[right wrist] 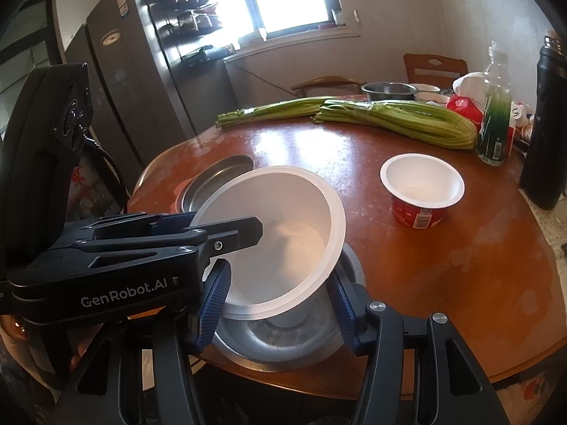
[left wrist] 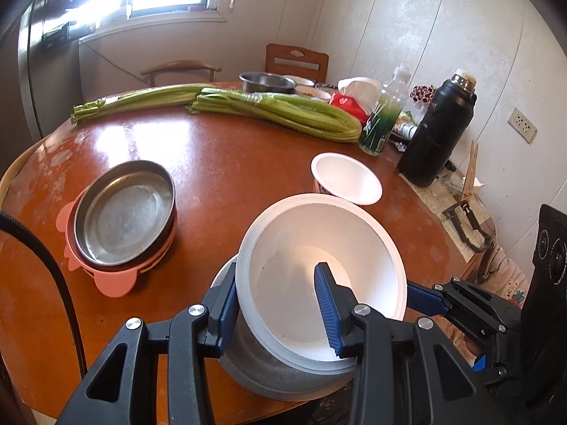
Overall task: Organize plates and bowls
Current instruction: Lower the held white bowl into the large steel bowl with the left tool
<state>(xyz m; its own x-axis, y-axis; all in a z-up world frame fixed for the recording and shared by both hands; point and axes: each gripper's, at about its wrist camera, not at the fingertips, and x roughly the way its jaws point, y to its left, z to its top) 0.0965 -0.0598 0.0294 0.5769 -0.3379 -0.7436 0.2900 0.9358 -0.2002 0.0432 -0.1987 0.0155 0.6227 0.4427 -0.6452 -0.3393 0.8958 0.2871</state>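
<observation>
At table edge, left gripper [left wrist: 280, 308] pinches white plastic bowl [left wrist: 319, 276] rim; right gripper [right wrist: 280, 304] clamps steel bowl [right wrist: 283, 340]. Red cup [right wrist: 420, 212] label shows only in right view.

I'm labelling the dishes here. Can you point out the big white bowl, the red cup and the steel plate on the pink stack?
Big white bowl [left wrist: 301, 279]: left wrist view, inner floor.
Red cup [right wrist: 418, 212]: right wrist view, red outer wall.
Steel plate [left wrist: 131, 212]: left wrist view, flat centre.
</observation>
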